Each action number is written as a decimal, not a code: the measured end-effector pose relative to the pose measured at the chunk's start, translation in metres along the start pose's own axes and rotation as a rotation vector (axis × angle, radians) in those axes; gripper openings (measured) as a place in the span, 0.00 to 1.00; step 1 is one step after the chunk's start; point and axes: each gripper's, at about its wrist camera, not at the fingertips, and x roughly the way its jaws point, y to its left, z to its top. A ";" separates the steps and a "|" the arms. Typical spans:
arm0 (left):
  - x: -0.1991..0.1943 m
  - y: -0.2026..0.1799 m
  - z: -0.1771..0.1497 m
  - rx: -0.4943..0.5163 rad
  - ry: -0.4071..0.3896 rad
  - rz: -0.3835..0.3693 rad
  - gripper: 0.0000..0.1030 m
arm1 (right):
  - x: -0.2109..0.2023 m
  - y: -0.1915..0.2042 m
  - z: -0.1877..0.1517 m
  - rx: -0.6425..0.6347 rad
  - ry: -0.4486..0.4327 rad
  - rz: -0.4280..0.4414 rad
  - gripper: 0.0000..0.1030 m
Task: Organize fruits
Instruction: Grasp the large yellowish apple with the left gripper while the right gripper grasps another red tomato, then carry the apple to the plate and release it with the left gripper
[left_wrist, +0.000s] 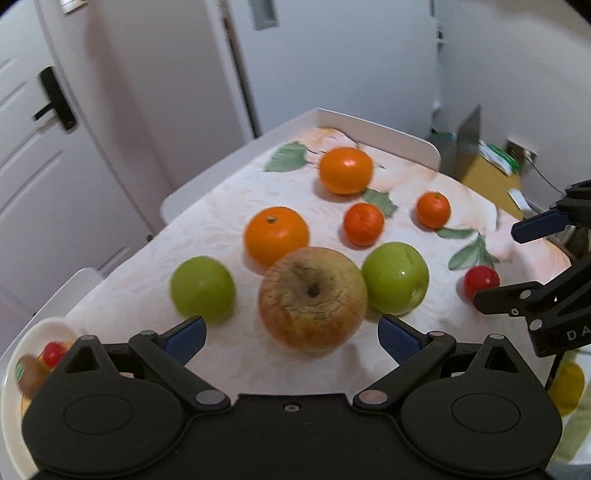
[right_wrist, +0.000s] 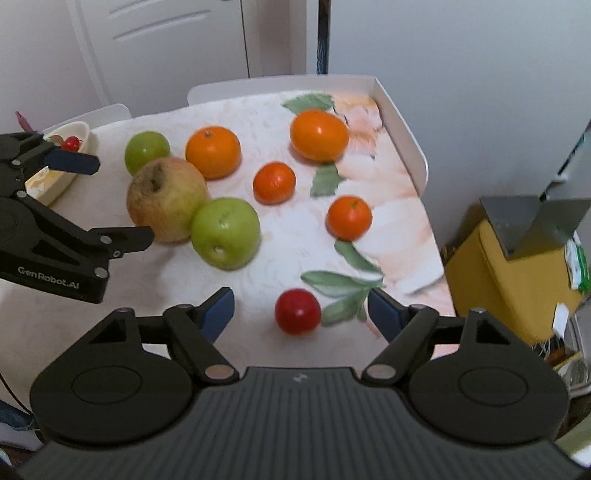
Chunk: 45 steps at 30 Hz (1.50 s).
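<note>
- My left gripper (left_wrist: 291, 334) hangs over the near edge of the bench (left_wrist: 229, 192), its blue-padded fingers (left_wrist: 186, 338) spread wide and grasping nothing.
- The big blotchy yellow-red apple (left_wrist: 313, 297) sits just ahead of those fingers, in line with the gap between them but not inside it; the pads do not touch it.
- A glossy green apple (left_wrist: 202, 288) lies just beyond my left finger, and a second green apple (left_wrist: 396, 282) touches the big apple on its right side.
- My right gripper (right_wrist: 301, 314) is released too; no earlier view tells me more, and its blue fingers (right_wrist: 218, 314) press on nothing.
- The small round red fruit (right_wrist: 297, 311) rests on the flowered cloth between those fingers, nearer the right one, with clear space on both sides.
- Farther in, toward the far edge, lie two large oranges (right_wrist: 213, 150) (right_wrist: 319, 134) and two smaller reddish-orange mandarins (right_wrist: 274, 182) (right_wrist: 349, 218), all apart from each other.
- A cream oval dish (right_wrist: 62, 177) at the left edge of the bench holds a small red fruit and something brown that I cannot make out.
</note>
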 end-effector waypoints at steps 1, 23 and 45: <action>0.003 -0.001 0.001 0.016 0.003 -0.008 0.97 | 0.003 0.000 -0.001 0.004 0.008 -0.004 0.87; 0.040 -0.001 0.009 0.147 0.029 -0.116 0.77 | 0.027 0.005 -0.008 0.078 0.073 -0.072 0.69; 0.024 0.004 -0.006 0.063 0.033 -0.065 0.77 | 0.030 0.010 -0.004 0.037 0.058 -0.055 0.45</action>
